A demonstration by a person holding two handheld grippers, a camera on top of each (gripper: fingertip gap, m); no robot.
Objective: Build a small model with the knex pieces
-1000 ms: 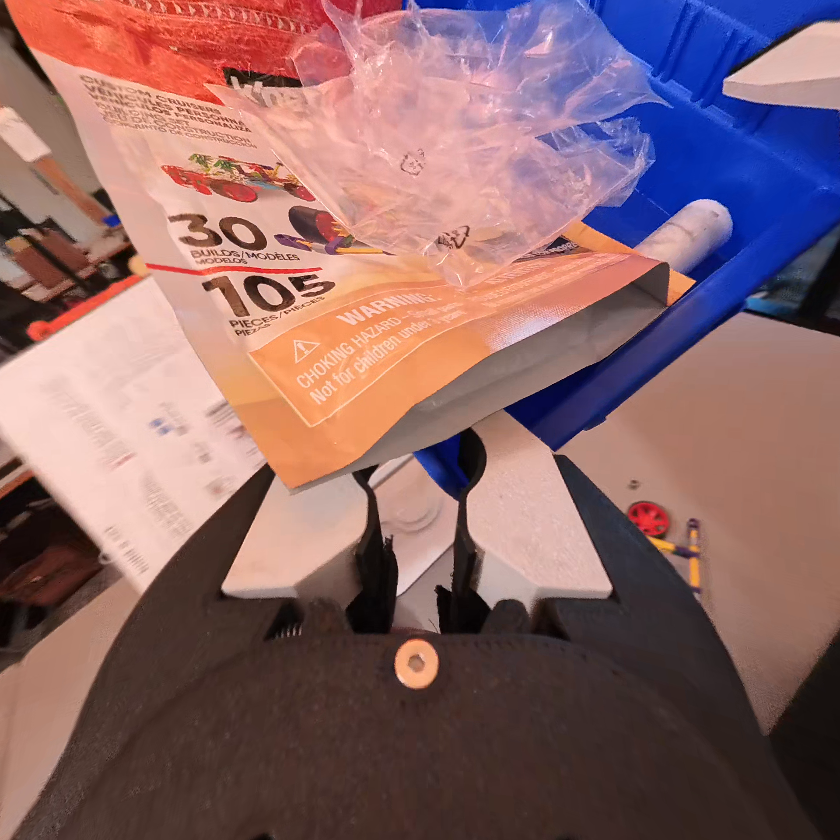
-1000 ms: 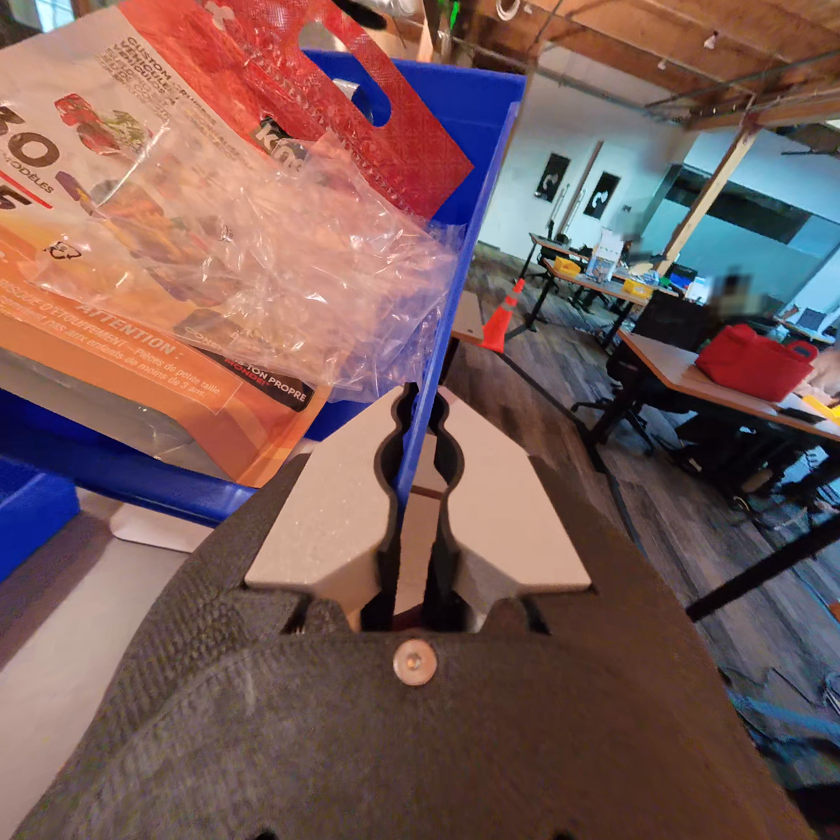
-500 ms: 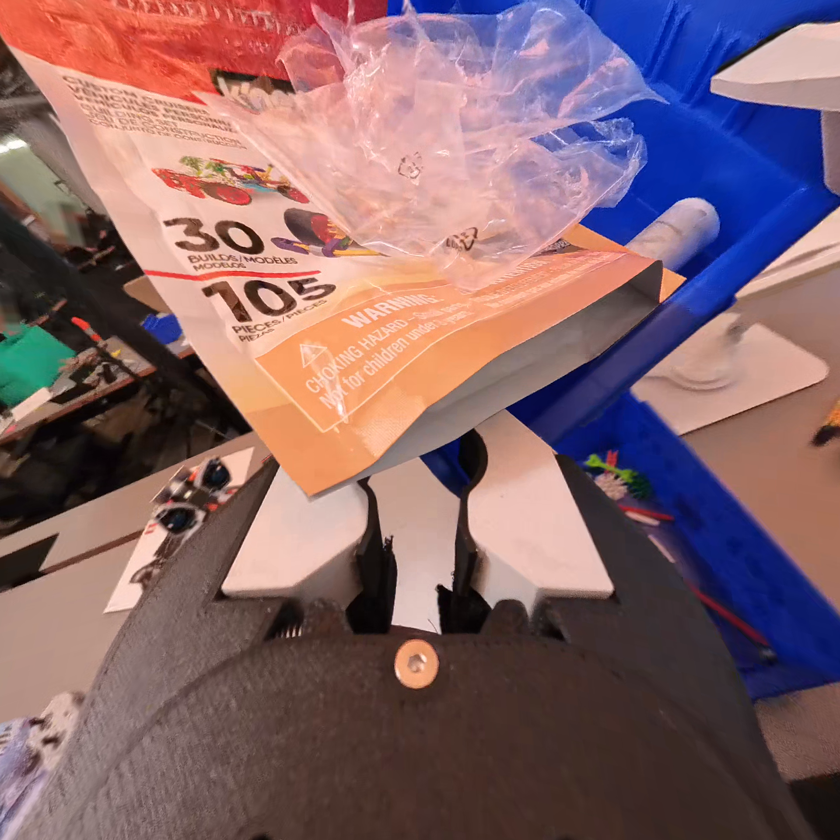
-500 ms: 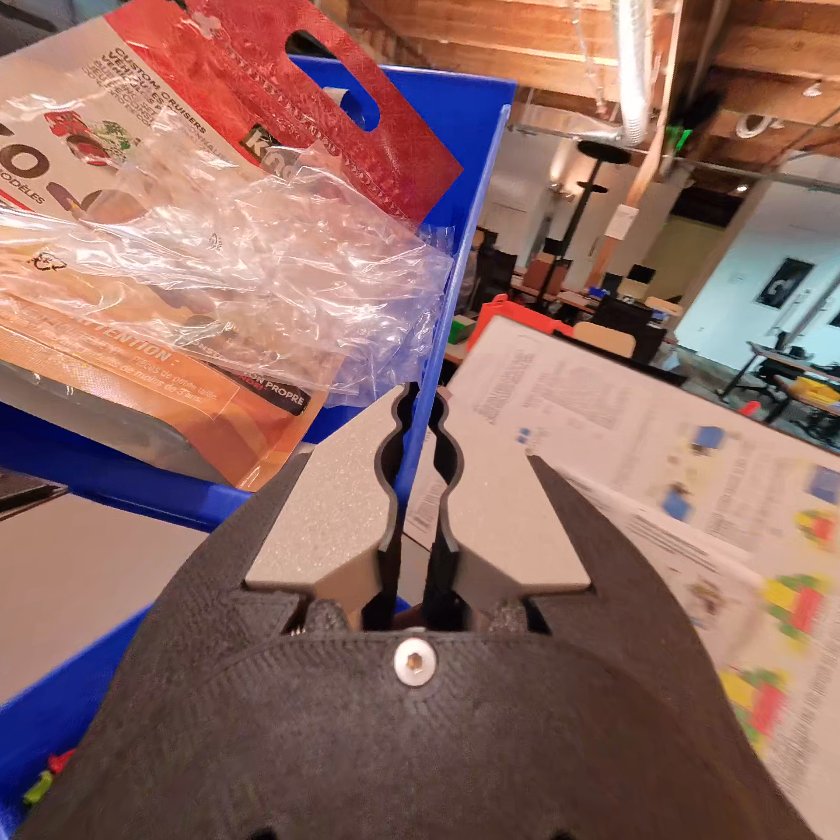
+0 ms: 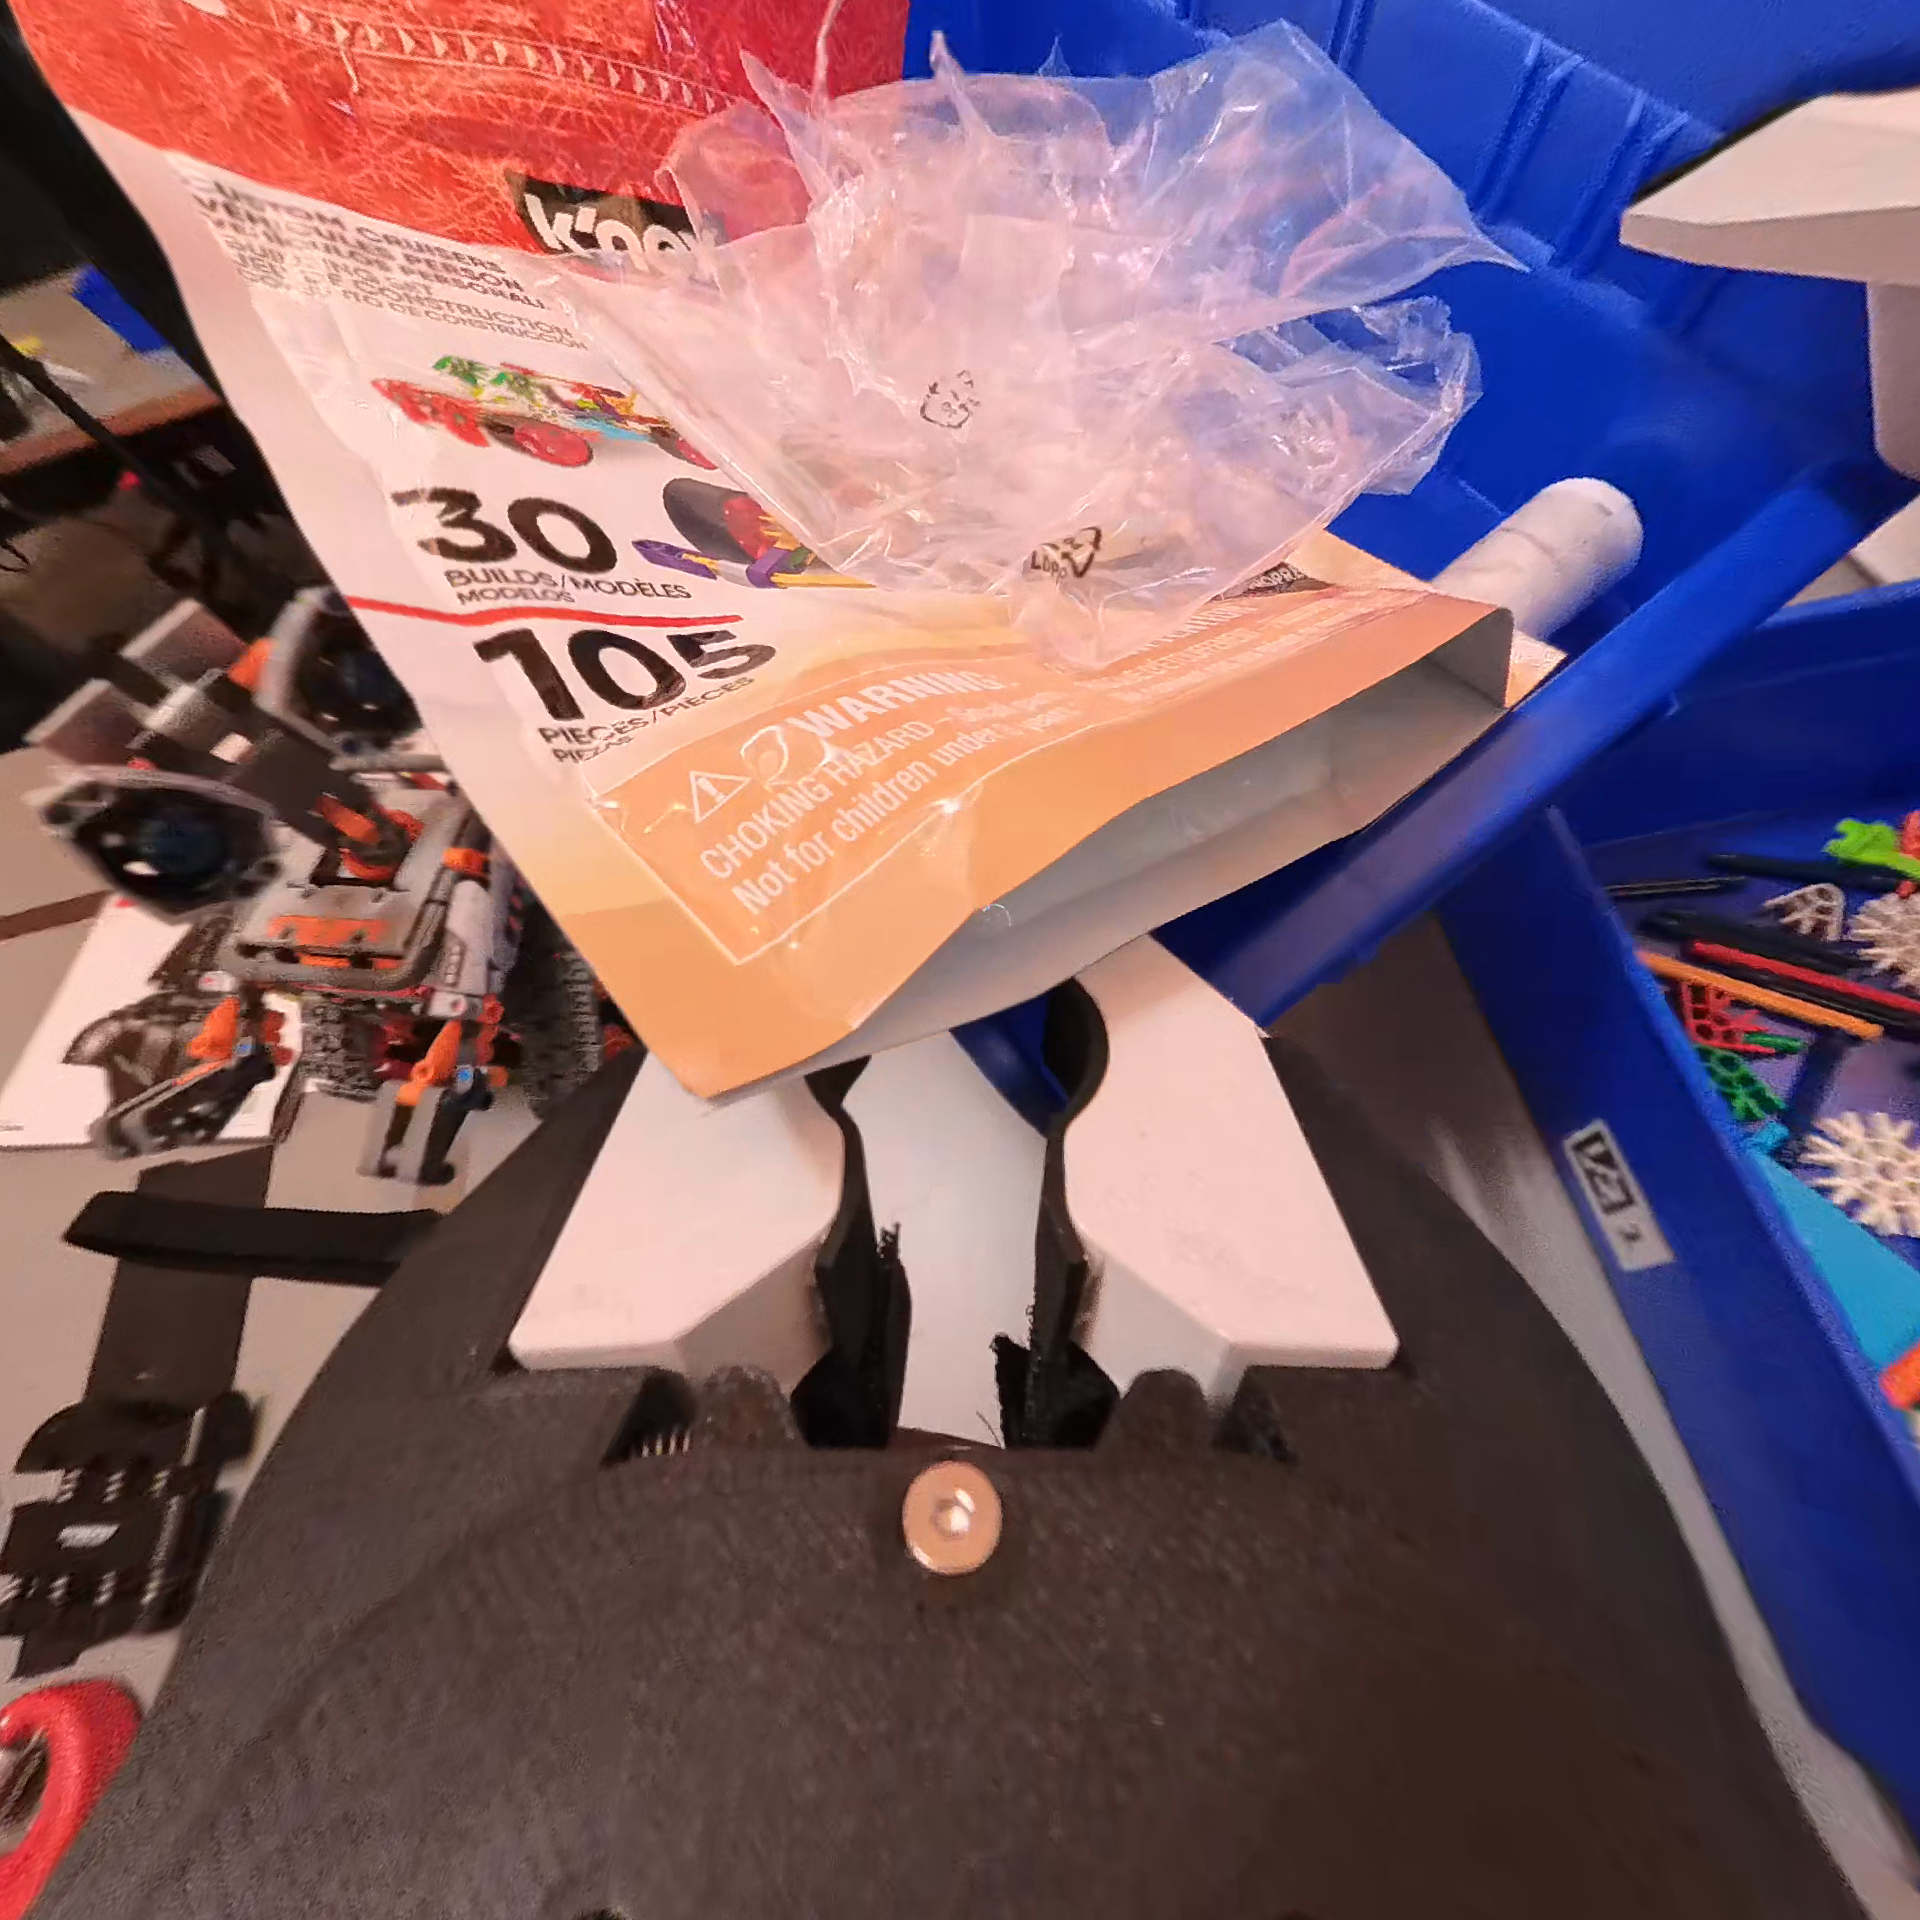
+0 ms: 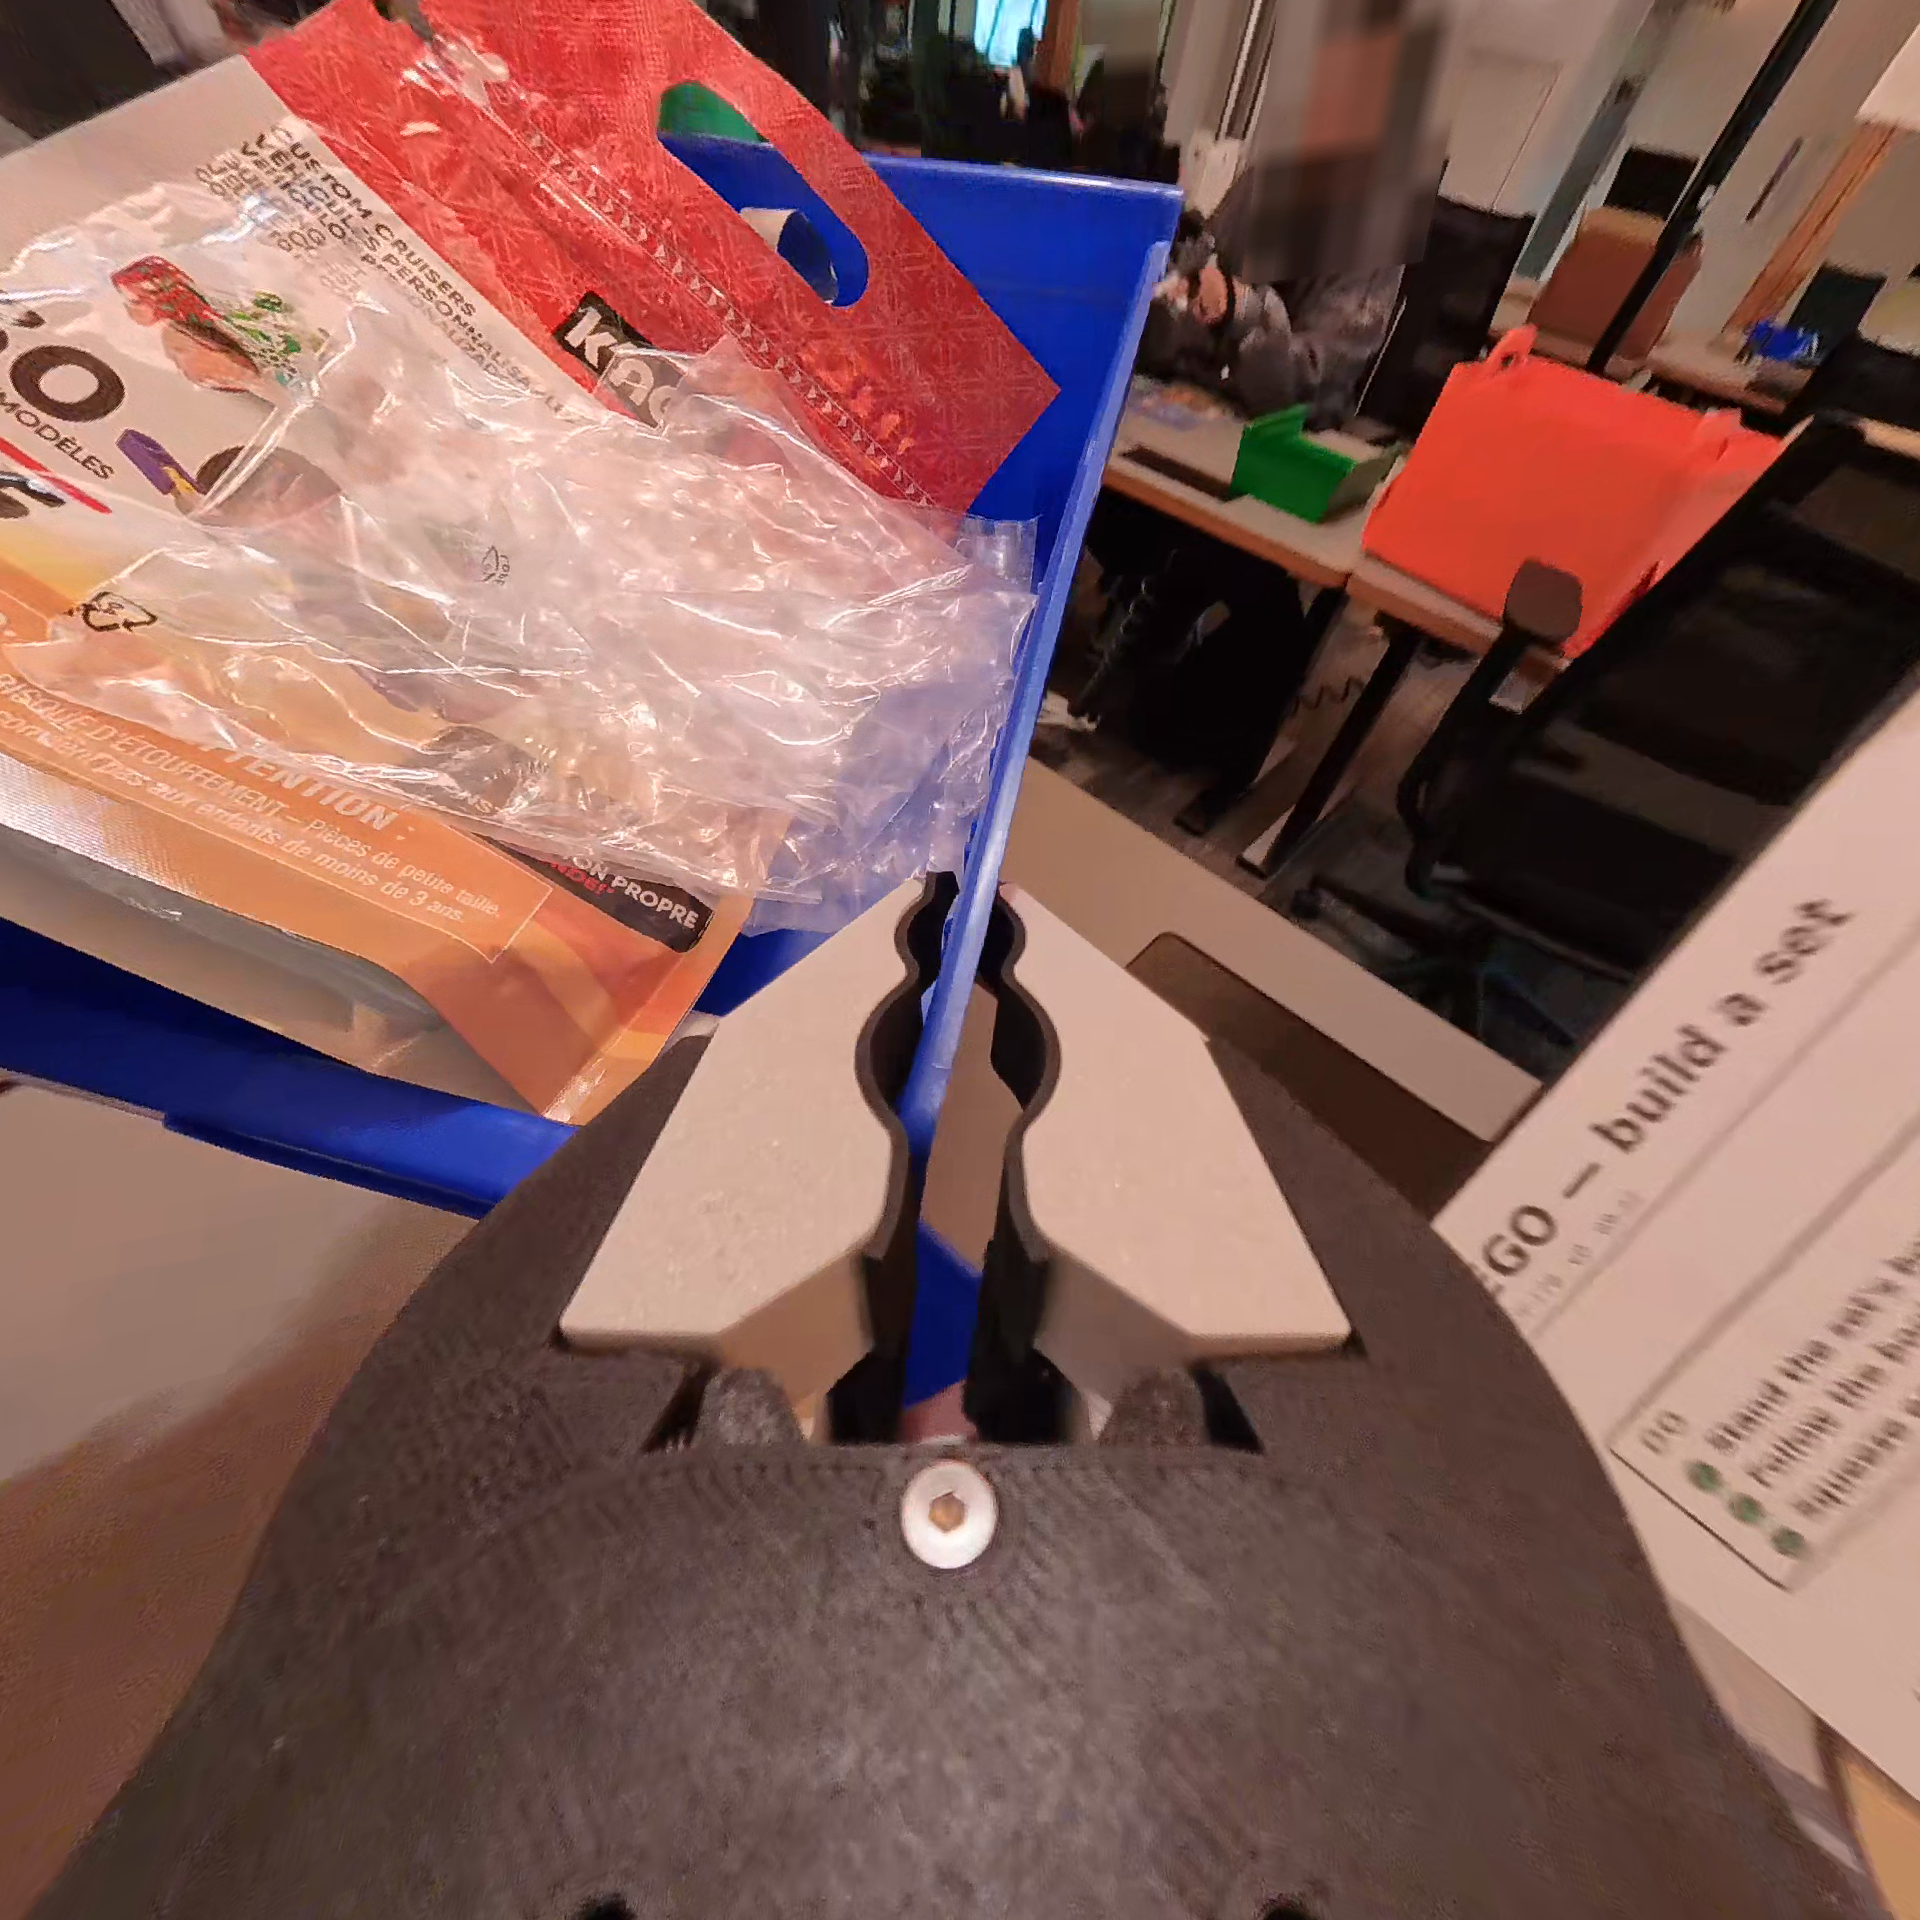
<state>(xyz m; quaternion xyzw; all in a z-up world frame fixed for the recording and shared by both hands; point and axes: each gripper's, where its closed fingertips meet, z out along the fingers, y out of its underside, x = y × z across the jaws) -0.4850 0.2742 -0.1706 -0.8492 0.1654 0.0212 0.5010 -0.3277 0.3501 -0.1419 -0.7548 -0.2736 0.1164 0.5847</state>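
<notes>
A blue plastic bin is held up between both grippers. My left gripper is shut on the bin's near corner rim; its fingertips are partly hidden under a printed toy pouch. My right gripper is shut on the thin edge of the bin's wall. The orange, white and red pouch lies tilted in the bin and overhangs its rim. A crumpled clear plastic bag rests on the pouch, and it also shows in the right wrist view. A white cylinder lies in the bin.
A second blue bin holding several small coloured building pieces sits below at right. A grey and orange toy model stands at left. A white printed sheet is close at right. Desks, an orange bag and chairs lie beyond.
Both grippers have kept their hold while the bin swung round. The surroundings shifted: the left view now looks over the second bin and the toy model, the right view past the printed sheet.
</notes>
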